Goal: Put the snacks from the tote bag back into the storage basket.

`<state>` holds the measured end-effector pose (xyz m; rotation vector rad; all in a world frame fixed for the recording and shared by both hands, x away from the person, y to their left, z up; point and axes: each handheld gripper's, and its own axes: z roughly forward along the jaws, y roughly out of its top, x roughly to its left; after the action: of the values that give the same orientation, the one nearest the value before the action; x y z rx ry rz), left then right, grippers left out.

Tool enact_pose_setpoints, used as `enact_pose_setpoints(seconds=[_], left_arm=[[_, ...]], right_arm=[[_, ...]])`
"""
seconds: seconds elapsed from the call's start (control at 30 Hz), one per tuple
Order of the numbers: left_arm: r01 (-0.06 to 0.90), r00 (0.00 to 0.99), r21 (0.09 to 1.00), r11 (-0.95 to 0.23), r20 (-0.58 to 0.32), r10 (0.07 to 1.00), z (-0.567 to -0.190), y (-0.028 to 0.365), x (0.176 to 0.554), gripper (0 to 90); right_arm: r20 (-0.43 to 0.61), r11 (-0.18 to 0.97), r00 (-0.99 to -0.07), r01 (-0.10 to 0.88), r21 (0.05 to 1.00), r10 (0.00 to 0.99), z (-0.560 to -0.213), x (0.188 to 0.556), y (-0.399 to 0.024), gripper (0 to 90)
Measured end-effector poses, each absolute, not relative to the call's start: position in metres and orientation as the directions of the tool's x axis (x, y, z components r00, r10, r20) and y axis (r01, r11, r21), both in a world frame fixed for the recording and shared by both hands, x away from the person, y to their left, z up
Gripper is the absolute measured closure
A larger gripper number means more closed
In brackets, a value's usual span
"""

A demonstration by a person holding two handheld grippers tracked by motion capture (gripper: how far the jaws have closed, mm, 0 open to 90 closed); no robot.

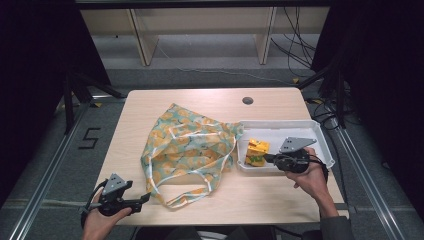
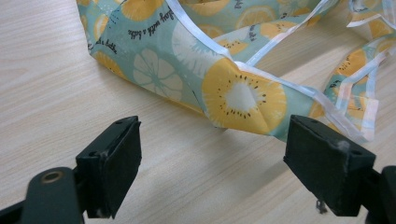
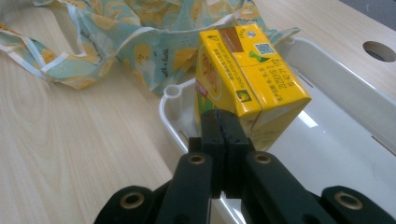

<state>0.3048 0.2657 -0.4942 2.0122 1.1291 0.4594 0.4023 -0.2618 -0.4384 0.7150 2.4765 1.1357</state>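
— Carton (image 3: 250, 74), the yellow drink one: where?
— In the white tray (image 3: 345, 140), left end, beside the fruit-print bag (image 1: 187, 150).
— Right gripper (image 3: 223, 122)?
— Jaws pressed together against the carton's lower corner.
— Left gripper (image 2: 212, 158)?
— Spread wide, facing the bag's corner.

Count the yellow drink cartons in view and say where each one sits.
1. The yellow carton stands at the end of the white tray nearest the fruit-print bag, just ahead of the right gripper. The bag could hide more.

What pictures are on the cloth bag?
The cloth bag is pale teal, printed with yellow and white fruit slices and edged in white. The left gripper view shows it best.
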Motion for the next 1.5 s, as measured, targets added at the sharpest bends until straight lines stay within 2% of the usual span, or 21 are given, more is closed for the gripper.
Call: enact_pose_setpoints(seconds=[0.33,0.4,1.0,1.07,1.37,1.4,1.5], left_arm=[[0.56,0.543,0.766,-0.316,-0.051,0.838,-0.495,0.265,0.305,18.2],[0.565,0.545,0.762,-0.318,-0.054,0.837,-0.494,0.266,0.304,18.2],[0.564,0.542,0.764,-0.314,-0.055,0.838,-0.495,0.266,0.305,18.2],[0.569,0.509,0.782,-0.254,-0.093,0.856,-0.497,0.264,0.303,18.2],[0.566,0.514,0.783,-0.26,-0.088,0.853,-0.495,0.264,0.303,18.2],[0.573,0.505,0.78,-0.251,-0.096,0.858,-0.496,0.263,0.303,18.2],[0.585,0.512,0.759,-0.285,-0.074,0.856,-0.495,0.267,0.304,18.3]], right_arm=[[-0.067,0.54,-0.797,0.342,0.769,0.6,-0.44,0.404,-0.268,90.0],[-0.091,0.549,-0.802,0.316,0.773,0.59,-0.44,0.406,-0.269,90.0],[-0.088,0.538,-0.804,0.307,0.785,0.587,-0.439,0.405,-0.269,90.0],[-0.059,0.521,-0.797,0.334,0.785,0.601,-0.439,0.402,-0.268,87.4],[-0.047,0.492,-0.801,0.318,0.811,0.596,-0.438,0.396,-0.26,77.5],[-0.021,0.486,-0.8,0.344,0.803,0.6,-0.439,0.394,-0.258,75.9],[-0.031,0.488,-0.8,0.334,0.807,0.599,-0.441,0.394,-0.253,66.7]])
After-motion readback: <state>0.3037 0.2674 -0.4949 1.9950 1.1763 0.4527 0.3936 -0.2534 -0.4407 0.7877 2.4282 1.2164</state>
